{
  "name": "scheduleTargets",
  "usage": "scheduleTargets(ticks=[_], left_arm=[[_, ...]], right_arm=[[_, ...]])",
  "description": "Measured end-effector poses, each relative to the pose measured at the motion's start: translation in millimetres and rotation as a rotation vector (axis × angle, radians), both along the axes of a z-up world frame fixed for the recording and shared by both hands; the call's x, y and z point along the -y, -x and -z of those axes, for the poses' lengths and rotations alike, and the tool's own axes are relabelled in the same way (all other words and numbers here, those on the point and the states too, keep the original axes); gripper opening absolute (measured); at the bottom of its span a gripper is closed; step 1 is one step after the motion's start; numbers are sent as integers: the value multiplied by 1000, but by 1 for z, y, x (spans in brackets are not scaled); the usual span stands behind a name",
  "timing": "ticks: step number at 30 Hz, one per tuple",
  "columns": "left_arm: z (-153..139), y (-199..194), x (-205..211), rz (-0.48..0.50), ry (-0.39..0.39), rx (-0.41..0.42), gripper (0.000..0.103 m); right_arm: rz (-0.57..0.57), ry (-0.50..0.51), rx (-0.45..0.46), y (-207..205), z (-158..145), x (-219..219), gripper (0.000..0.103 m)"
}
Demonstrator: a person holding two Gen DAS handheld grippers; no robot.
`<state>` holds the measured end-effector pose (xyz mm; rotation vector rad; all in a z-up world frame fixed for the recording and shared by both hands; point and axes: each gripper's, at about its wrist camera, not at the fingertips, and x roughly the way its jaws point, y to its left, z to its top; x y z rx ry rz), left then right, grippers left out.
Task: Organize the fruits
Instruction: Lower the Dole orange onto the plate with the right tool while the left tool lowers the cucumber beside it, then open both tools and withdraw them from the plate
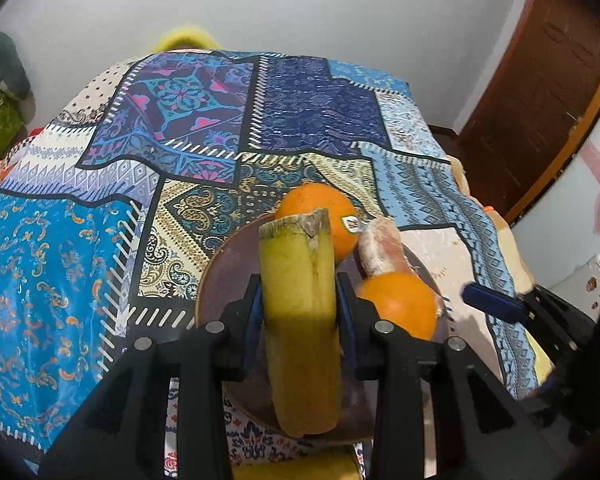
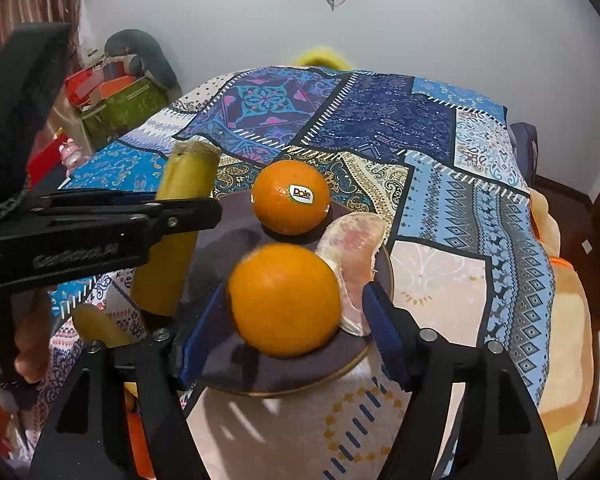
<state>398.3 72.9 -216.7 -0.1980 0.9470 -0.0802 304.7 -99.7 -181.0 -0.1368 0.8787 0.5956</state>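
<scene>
A dark round plate [image 2: 216, 240] with a gold rim lies on the patchwork cloth. It holds a far orange [image 2: 290, 196] with a sticker, a near orange [image 2: 284, 300] and a peeled pomelo segment [image 2: 352, 256]. My right gripper [image 2: 292, 320] is open, its blue pads standing clear on either side of the near orange. My left gripper [image 1: 299, 292] is shut on a yellow-green cut stalk [image 1: 300, 280], like sugarcane, tilted over the plate [image 1: 228, 264] to the left of both oranges [image 1: 316, 208] [image 1: 400, 304]. The right wrist view shows that stalk [image 2: 180, 200] from the side.
The patchwork tablecloth [image 1: 100, 240] covers the whole table. Another yellow piece [image 2: 100, 328] lies by the plate's near left edge. A hand [image 2: 28, 340] holds the left tool. Boxes [image 2: 120, 108] sit on the floor at far left, and a wooden door [image 1: 540, 100] stands at right.
</scene>
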Motion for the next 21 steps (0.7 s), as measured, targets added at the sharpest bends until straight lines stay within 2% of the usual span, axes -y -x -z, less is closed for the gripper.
scheduleTargets(ticks=[10, 21], left_arm=[[14, -6, -9, -46, -26, -58, 41], [-20, 42, -6, -17, -91, 4, 44]], right_arm=[[20, -3, 24, 9, -7, 12, 69], [28, 6, 39, 31, -20, 16, 69]])
